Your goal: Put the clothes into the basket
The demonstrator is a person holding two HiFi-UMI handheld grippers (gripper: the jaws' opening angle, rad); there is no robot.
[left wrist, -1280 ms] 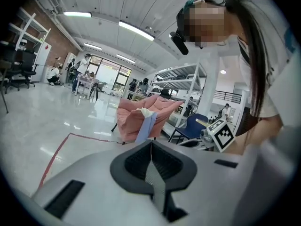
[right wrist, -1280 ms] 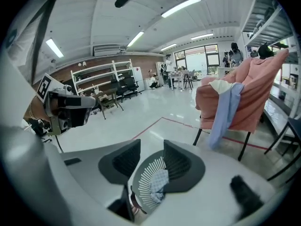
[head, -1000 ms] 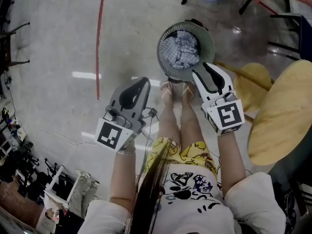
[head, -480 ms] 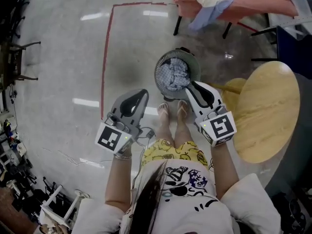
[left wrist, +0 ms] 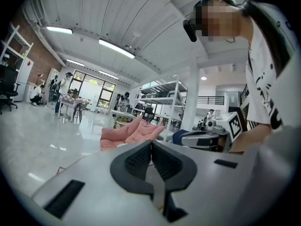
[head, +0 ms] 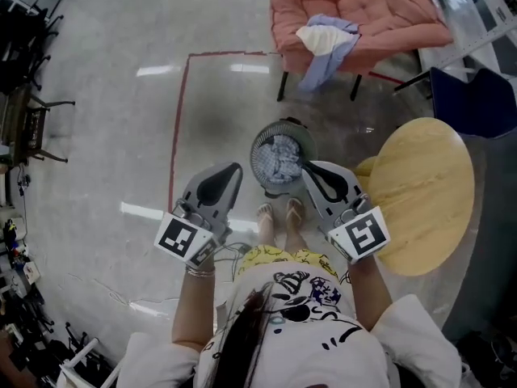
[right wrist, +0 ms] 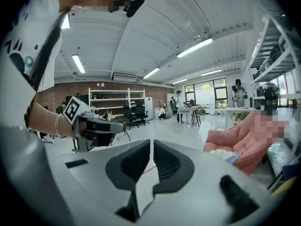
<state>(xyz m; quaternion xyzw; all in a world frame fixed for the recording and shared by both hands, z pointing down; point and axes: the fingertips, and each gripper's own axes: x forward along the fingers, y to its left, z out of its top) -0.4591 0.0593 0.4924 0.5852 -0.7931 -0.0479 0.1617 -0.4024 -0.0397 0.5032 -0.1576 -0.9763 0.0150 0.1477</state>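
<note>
Clothes in basket: crumpled checked fabric (head: 281, 150), blue-grey and white, soft and bunched, lies well inside the rim.
Basket: round basket (head: 259, 165) with grey openwork walls that look like rigid plastic. It stands upright on the floor (head: 97, 136), just ahead of the person's feet (head: 279, 211) and near the right-hand edge of the red tape line (head: 176, 120).
Clothes still out: a white garment (head: 320, 37) and a pale blue garment (head: 321, 69) are heaped together at the front edge of the armchair's seat. The blue one hangs limp over that edge toward the floor.
Progress: partly done, by my reading. One load is in the basket, at least these two pieces are left, and they lie well apart from it.
Left tool: left tool (head: 232, 170) is level above the floor to the basket's left. Its ribbed black pads are pressed together with nothing between them.
Right tool: right tool (head: 310, 169) is just beside the basket's right rim. Its jaws have just been closing and now stand all but together, only a thin slit between the pads and nothing in it.
Armchair: pink armchair (head: 380, 10), padded and tufted, on thin dark legs, beyond the basket.
Surface: round pale wooden surface (head: 420, 196), smooth and bare, to the basket's right.
Floor finish: polished grey, glossy enough to mirror the ceiling lights.
</note>
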